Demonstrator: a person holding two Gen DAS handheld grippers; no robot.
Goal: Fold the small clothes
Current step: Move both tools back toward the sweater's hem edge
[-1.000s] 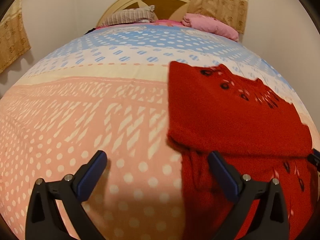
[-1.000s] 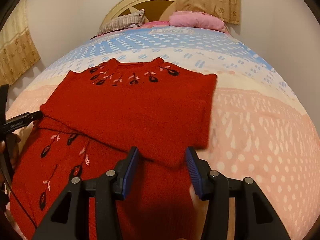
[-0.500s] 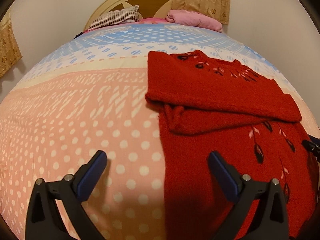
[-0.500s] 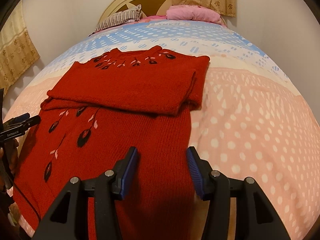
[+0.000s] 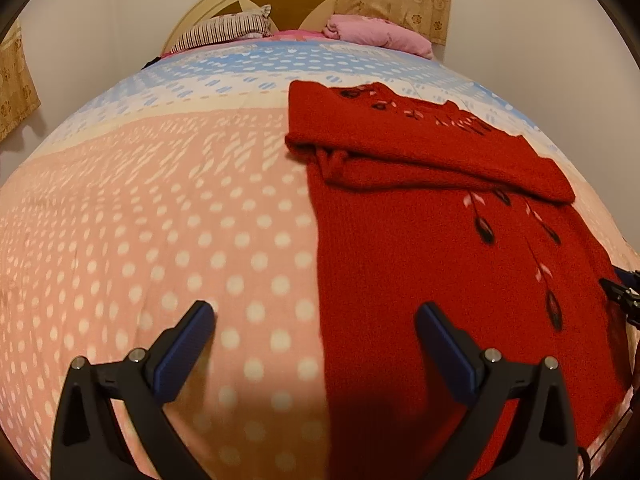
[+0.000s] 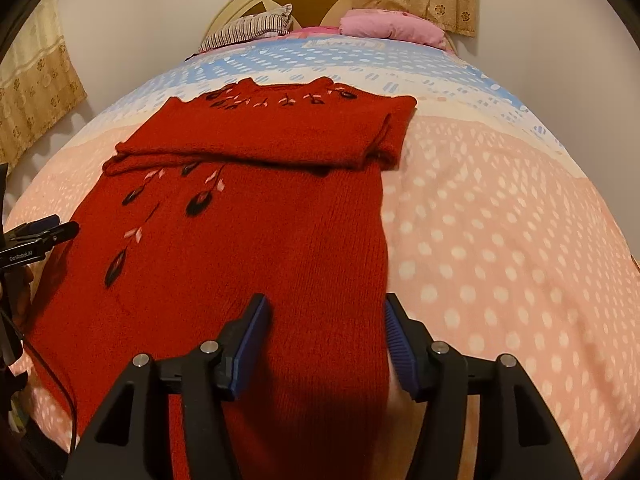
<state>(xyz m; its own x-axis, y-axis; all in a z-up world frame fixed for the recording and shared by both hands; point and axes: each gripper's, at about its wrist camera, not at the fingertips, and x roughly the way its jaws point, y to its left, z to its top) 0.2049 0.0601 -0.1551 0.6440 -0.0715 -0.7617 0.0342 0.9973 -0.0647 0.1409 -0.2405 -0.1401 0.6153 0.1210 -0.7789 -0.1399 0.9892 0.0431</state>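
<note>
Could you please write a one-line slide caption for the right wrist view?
Open right tongs over the near end of a red sweater, sleeves folded across, on a dotted bedspread.

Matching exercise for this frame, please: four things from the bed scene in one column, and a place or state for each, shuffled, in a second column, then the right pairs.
Things:
1. red sweater
2. striped pillow
3. pink blanket
4. left gripper

Places or states:
A. bundled at the headboard, right of the other pillow
B. open, holding nothing
C. sleeves folded across the chest, body still laid out long
D. at the headboard, on the left

Pairs: 1-C, 2-D, 3-A, 4-B
</note>
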